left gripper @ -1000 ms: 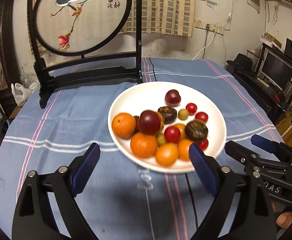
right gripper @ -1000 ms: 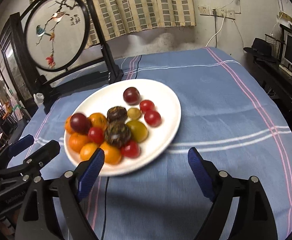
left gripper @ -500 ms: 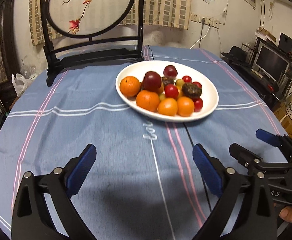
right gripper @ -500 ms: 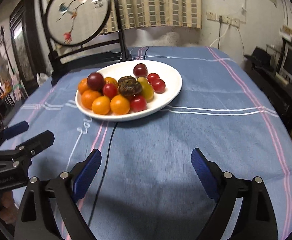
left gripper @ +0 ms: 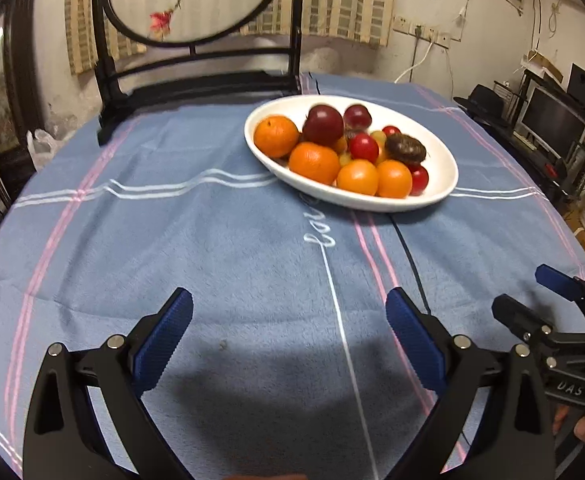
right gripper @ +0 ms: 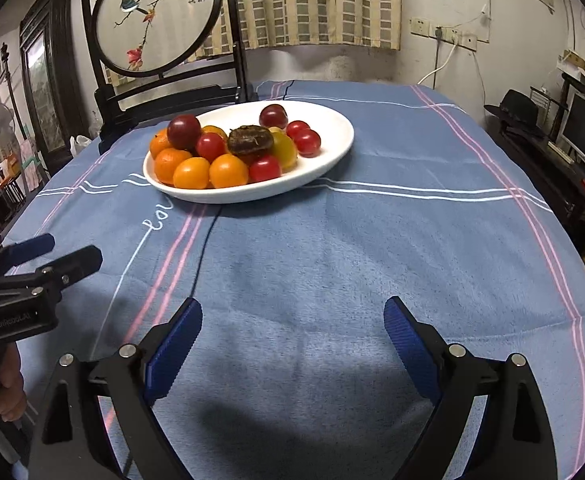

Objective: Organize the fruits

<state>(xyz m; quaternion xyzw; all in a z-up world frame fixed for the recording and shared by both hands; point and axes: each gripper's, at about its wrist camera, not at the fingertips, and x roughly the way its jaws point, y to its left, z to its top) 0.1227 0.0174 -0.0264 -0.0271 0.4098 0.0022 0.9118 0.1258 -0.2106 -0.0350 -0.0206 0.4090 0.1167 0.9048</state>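
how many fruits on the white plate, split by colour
orange fruits: 5
dark red plums: 2
small red fruits: 4
brown wrinkled fruits: 2, one mostly hidden
yellow-green fruits: 2
total: 15

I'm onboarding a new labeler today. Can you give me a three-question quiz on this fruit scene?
1. True or false: the left tongs hold an orange.
2. What carries all the fruit? A) white plate B) wicker basket C) bare cloth
3. Fill in: the right tongs hover open over the blue ____.

Key:
1. False; they are open and hold nothing.
2. A, the white plate.
3. tablecloth.
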